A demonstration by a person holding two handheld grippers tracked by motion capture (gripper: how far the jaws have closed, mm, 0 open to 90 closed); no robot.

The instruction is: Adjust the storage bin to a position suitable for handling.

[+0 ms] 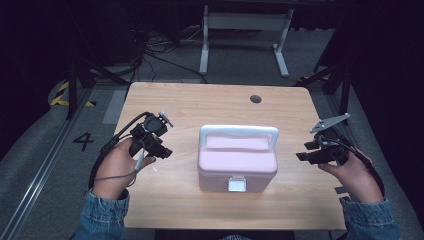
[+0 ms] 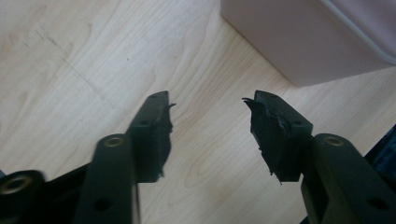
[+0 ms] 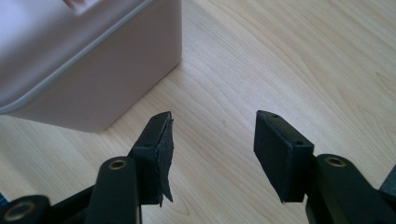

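Pink plastic box (image 1: 237, 162) with a white carry handle (image 1: 238, 132) sits shut near the middle of the wooden table (image 1: 200, 102) in the high view, its white front latch (image 1: 237, 184) facing the person. The left gripper (image 1: 159, 150) is held above the table to the box's left, the right gripper (image 1: 306, 155) to its right; both are apart from the box and neither touches it. Each hand grips its tool from below.

From the left gripper view, the left gripper (image 2: 208, 114) has its jaws spread wide with bare wood between them and nothing held. A corner of the box (image 2: 299, 42) lies ahead and to one side, near but not touching.

From the right gripper view, the right gripper (image 3: 212, 130) likewise stands wide open and empty over the table. The box (image 3: 93, 60) shows at the upper left, close to one jaw yet clear of it.

Judging from this, the work on the box has hardly begun: the lid looks closed, the latch appears down, and the handle is untouched. Everything remains to be done, starting with closing in on the box from both sides.
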